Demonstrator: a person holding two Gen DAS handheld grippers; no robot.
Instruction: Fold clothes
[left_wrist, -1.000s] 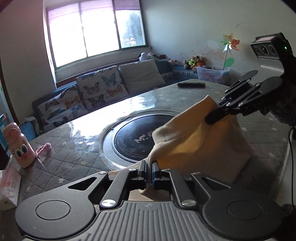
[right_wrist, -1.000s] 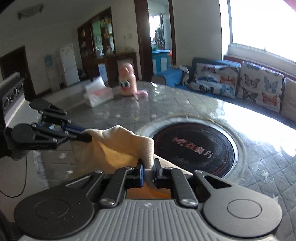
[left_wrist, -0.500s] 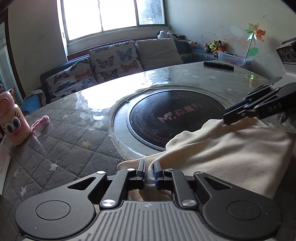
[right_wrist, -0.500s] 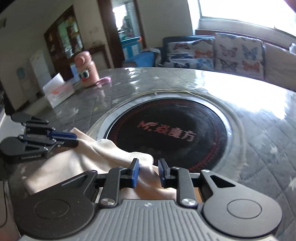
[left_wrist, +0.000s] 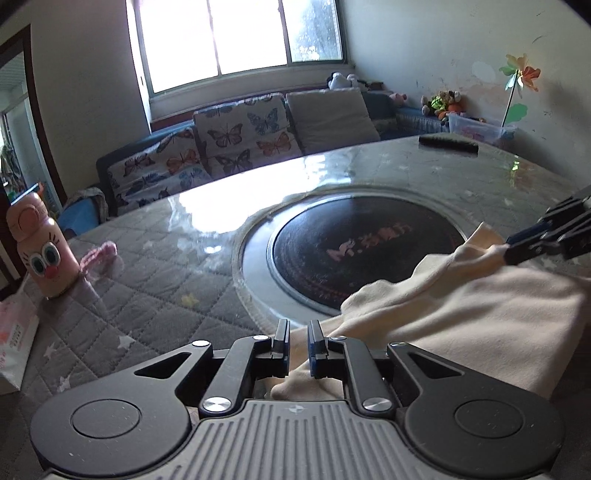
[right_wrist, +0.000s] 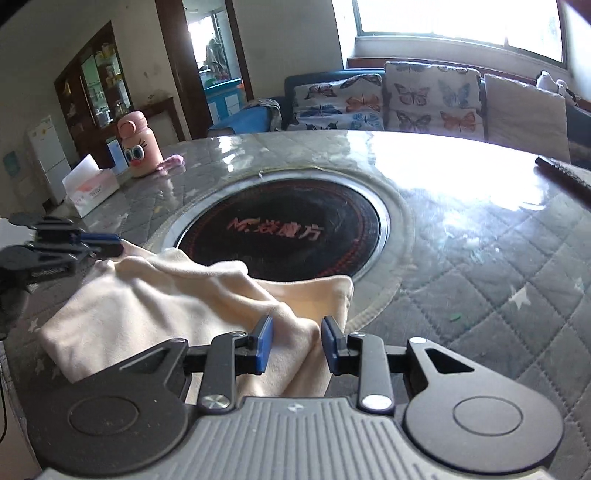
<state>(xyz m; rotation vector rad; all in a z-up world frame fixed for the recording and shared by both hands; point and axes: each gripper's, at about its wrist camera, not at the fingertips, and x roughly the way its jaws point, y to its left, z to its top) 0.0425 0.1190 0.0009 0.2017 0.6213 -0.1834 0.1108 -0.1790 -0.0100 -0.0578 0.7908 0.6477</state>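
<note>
Lying between both parted, released claws, left claw (left_wrist: 298, 336) and right claw (right_wrist: 296, 339): cream garment (right_wrist: 155, 306), on table (right_wrist: 480, 258).

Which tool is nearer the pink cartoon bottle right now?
Left. The left tool sits at the cream garment's end on the pink bottle's side of the table; the right tool is at the garment's far end, beyond the round black cooktop.

Quilted grey table (left_wrist: 155, 295), cream garment (left_wrist: 480, 317), pink bottle (left_wrist: 42, 247), tissue box (right_wrist: 90, 186), dark remote (left_wrist: 448, 144)
</note>
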